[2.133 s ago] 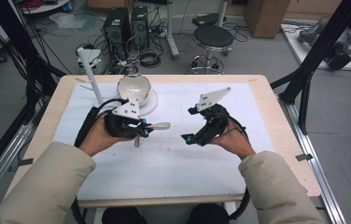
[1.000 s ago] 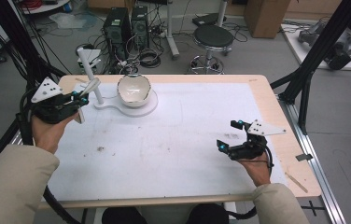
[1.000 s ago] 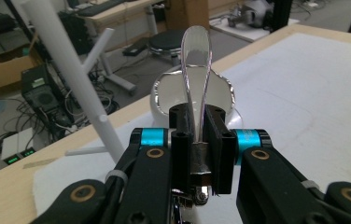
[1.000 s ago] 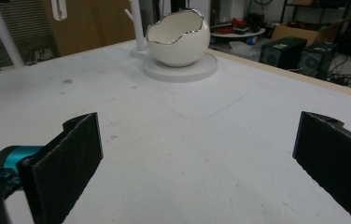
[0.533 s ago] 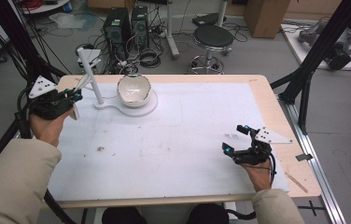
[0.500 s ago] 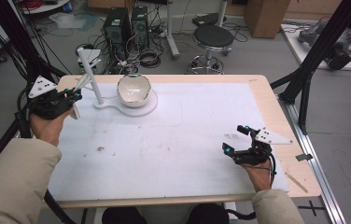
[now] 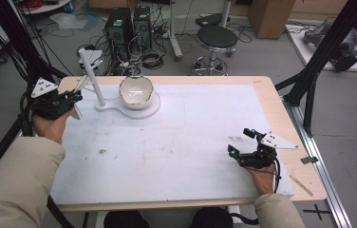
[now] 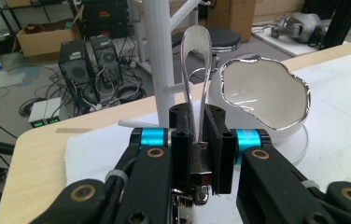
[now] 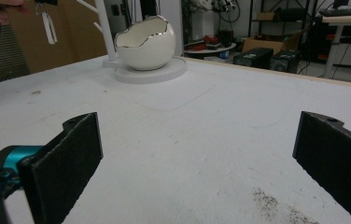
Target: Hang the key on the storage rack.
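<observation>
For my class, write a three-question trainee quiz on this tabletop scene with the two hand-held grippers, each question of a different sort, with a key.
1. True or false: the right gripper has its jaws closed on an object.
2. Multiple choice: what is the left gripper holding? A) a fork B) a spoon C) a pen
3. Fill in: the egg-shaped white bowl sits on a white ____ beside an upright post.

Key
1. False: in the right gripper view its jaws stand wide apart with nothing between them.
2. B: the spoon's handle is clamped between the jaws, its bowl end pointing up.
3. Base: a flat round stand on the table mat.
</observation>
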